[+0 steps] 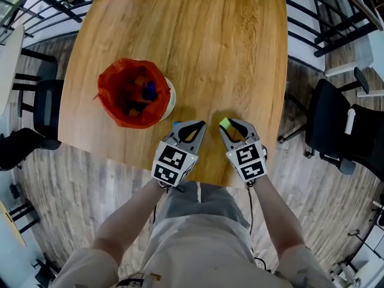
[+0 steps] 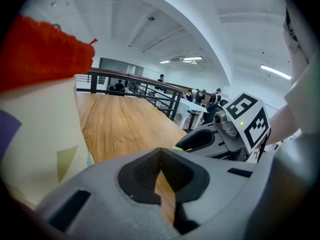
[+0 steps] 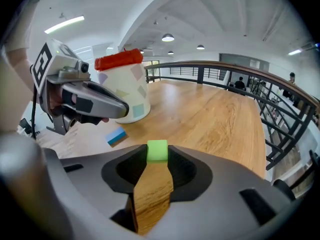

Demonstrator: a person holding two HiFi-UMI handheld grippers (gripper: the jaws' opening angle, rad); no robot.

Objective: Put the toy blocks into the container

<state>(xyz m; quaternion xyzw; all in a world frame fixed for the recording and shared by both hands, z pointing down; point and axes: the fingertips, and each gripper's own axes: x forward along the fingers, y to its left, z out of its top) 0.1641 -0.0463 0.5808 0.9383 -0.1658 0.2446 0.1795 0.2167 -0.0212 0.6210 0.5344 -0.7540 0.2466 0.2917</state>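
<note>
On the wooden table (image 1: 198, 47) stands the container (image 1: 167, 104), a pale cup lined with a red bag (image 1: 117, 80); blue and orange toy pieces (image 1: 148, 90) lie inside it. My right gripper (image 1: 231, 125) is near the table's front edge, shut on a small green block (image 3: 157, 150) pinched between its tips. A blue block (image 3: 116, 136) lies flat on the table between the container (image 3: 122, 91) and my left gripper (image 1: 191, 126). The left gripper's jaws meet at their tips with nothing between them, close beside the container (image 2: 40, 134).
Black chairs (image 1: 339, 125) stand off the table's right and left sides on the plank floor. A black railing (image 3: 225, 76) runs along the far side. The table's front edge lies just under both grippers.
</note>
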